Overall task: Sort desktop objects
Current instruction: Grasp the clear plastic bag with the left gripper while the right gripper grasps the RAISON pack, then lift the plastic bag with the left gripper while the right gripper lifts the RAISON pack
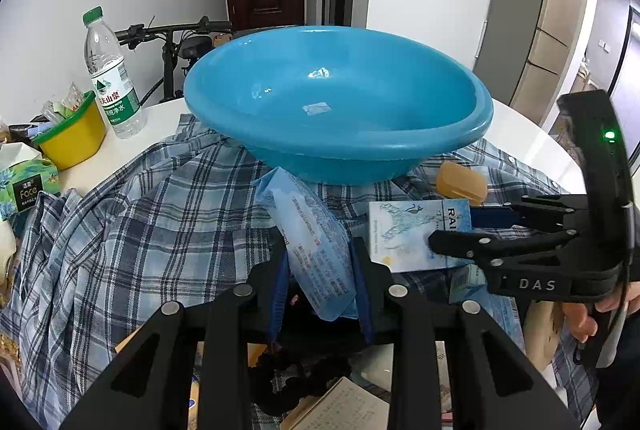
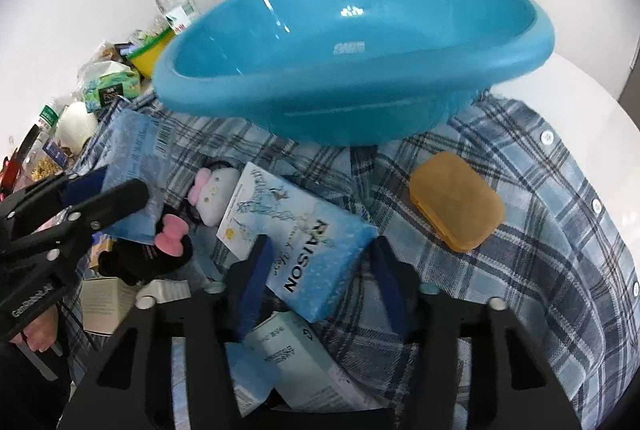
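Two hand-held grippers (image 1: pixel 320 270) (image 2: pixel 320 278) angled down over shirt (image 1: pixel 140 230)

A plaid shirt (image 1: pixel 132 230) hides most of the counter (image 1: pixel 528 134), and the blue basin (image 1: pixel 340 102) covers the shirt's far part. In the right wrist view the left hand-held gripper (image 2: pixel 120 190) masks part of a pale blue packet (image 2: pixel 132 150), and the basin's rim is blurred. Near boxes are cut off behind the gripper frames; their small print is unreadable.
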A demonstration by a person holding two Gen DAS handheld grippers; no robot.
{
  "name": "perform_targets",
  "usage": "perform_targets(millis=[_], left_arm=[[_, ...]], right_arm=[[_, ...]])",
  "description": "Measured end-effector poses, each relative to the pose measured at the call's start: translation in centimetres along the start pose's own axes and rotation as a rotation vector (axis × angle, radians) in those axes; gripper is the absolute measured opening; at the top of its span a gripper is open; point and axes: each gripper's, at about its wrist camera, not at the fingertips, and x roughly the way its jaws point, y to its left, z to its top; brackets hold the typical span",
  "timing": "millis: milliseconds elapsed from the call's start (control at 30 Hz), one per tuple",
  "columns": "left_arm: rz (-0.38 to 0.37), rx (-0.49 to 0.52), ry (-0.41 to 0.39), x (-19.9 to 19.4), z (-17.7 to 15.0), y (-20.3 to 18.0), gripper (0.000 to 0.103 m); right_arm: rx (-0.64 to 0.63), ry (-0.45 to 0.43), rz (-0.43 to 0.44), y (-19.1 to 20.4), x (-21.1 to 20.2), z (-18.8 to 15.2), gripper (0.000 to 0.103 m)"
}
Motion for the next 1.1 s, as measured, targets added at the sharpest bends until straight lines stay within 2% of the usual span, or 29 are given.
perform_targets(millis=[33,67,200,300,400,433,500,567,600,667,800,833,867,900,967,1100], left_arm=[[0.0,-0.007,0.001,0.0,0.0,0.0,0.031],[-0.003,-0.009,0.003,0.0,0.0,0.1,0.031],[-0.001,-0.01,0.003,0.0,0.0,0.1,0.031],[0.001,-0.006,0.002,0.1,0.0,0.1,0.031],[0.004,-0.007,0.003,0.2,0.0,0.1,0.031],[0.003,-0.007,0.004,0.2,0.0,0.1,0.031],[0.003,-0.007,0.004,0.1,0.0,0.1,0.031],[0.003,-0.006,0.004,0.1,0.0,0.2,0.031],[0.004,-0.004,0.004,0.1,0.0,0.1,0.031],[0.003,0.0,0.005,0.1,0.0,0.1,0.031],[0.006,0.011,0.003,-0.2,-0.1,-0.1,0.031],[0.005,0.014,0.003,-0.2,-0.1,-0.2,0.031],[0.004,0.016,0.003,-0.2,-0.2,-0.3,0.031],[0.005,0.018,0.003,-0.2,-0.2,-0.3,0.031],[0.007,0.019,0.002,-0.2,-0.2,-0.3,0.031],[0.003,0.016,0.003,-0.3,-0.2,-0.2,0.031]], right_arm=[[-0.006,-0.007,0.003,0.1,-0.3,0.0,0.035],[-0.01,-0.012,0.004,0.2,-0.6,0.0,0.022],[-0.051,-0.054,0.031,0.9,-2.2,-0.1,0.014],[-0.098,-0.053,0.075,1.8,-2.8,-0.4,0.013],[-0.082,-0.056,0.011,1.6,-2.4,-0.4,0.014],[-0.06,-0.043,-0.013,1.1,-2.0,-0.3,0.016],[0.007,-0.005,-0.012,-0.4,-1.1,-0.1,0.028],[0.078,0.019,0.047,-1.8,-0.3,0.2,0.063],[0.104,0.032,0.092,-2.4,0.1,0.3,0.068],[0.136,0.049,0.163,-3.0,1.0,0.5,0.069],[0.132,0.032,0.204,-3.2,1.3,0.6,0.069],[0.112,0.025,0.211,-2.8,1.2,0.6,0.064],[0.091,0.021,0.22,-2.3,1.2,0.6,0.048],[0.066,0.024,0.227,-1.8,1.2,0.6,0.041],[0.008,0.016,0.221,-0.8,0.8,0.4,0.035],[-0.141,-0.072,0.168,1.7,-1.4,-0.3,0.028]])
